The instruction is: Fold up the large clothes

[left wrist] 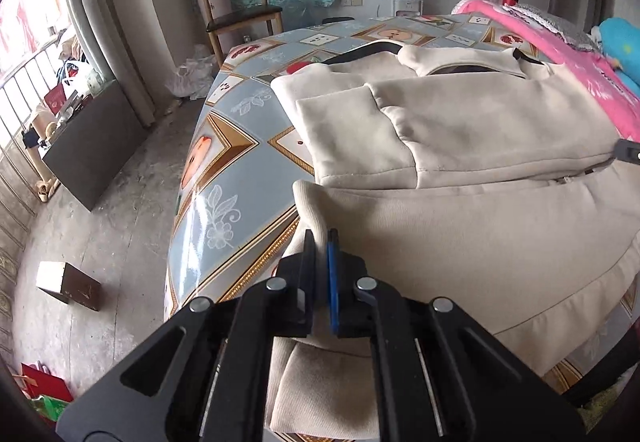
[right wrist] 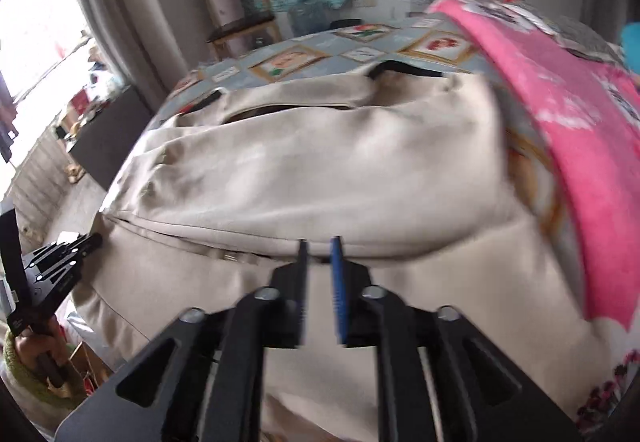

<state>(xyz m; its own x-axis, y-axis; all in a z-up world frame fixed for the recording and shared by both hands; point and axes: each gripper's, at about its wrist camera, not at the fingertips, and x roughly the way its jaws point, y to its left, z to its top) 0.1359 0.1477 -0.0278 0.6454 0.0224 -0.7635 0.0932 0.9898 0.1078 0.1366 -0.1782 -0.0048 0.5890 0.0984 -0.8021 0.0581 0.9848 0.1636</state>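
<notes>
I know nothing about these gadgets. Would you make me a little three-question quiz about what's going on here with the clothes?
1. True or false: the left gripper is pinching a fold of the cream fleece garment.
2. Which lies right beside the garment on the tiled-pattern tablecloth? A) green towel B) pink patterned blanket C) red jacket
3. Fill in: the right gripper has its fingers slightly ____, with nothing clamped between them.

Key: 1 true; 2 B; 3 apart (the view is blurred, but a gap shows between the fingers).
</notes>
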